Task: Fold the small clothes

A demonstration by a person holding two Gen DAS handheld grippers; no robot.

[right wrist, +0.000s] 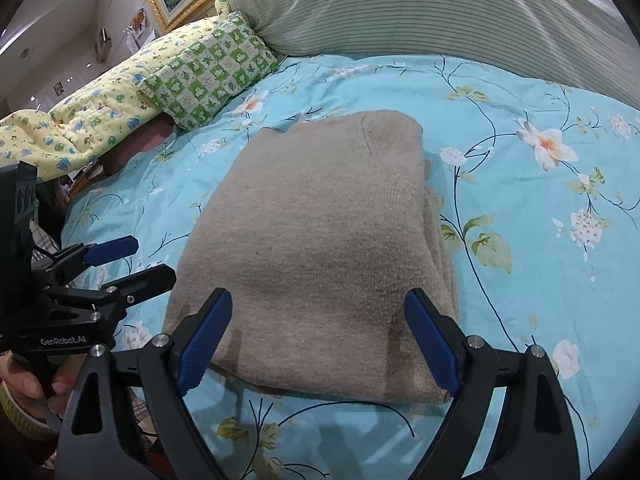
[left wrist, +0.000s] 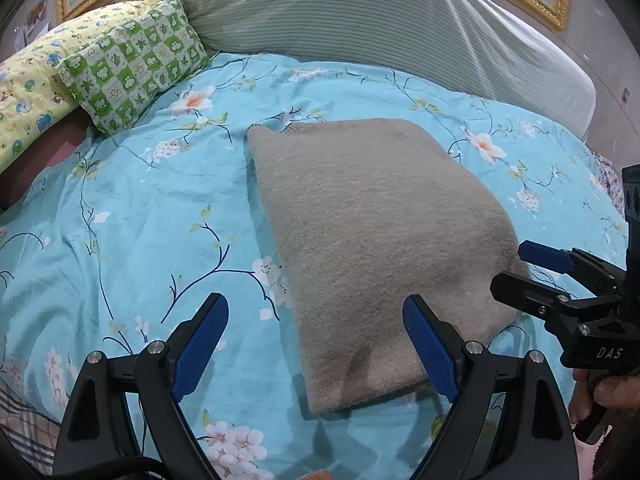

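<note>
I'm hovering the left gripper (left wrist: 316, 344) and right gripper (right wrist: 318, 340) at 6 o'clock of the folded sweater (left wrist: 372, 240) lying on the bed (left wrist: 140, 220), fingers spread wide and gripping nothing, probably checking the fold.

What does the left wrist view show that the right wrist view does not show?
Only the left wrist view: the right gripper seen from the side, and bare quilt left of the folded sweater.

Only the right wrist view: the left gripper from the side, and the sweater's stacked layer edges on its right side.

Both: the beige sweater lying folded on the blue floral quilt, the green checked pillow, and open jaws holding nothing.
</note>
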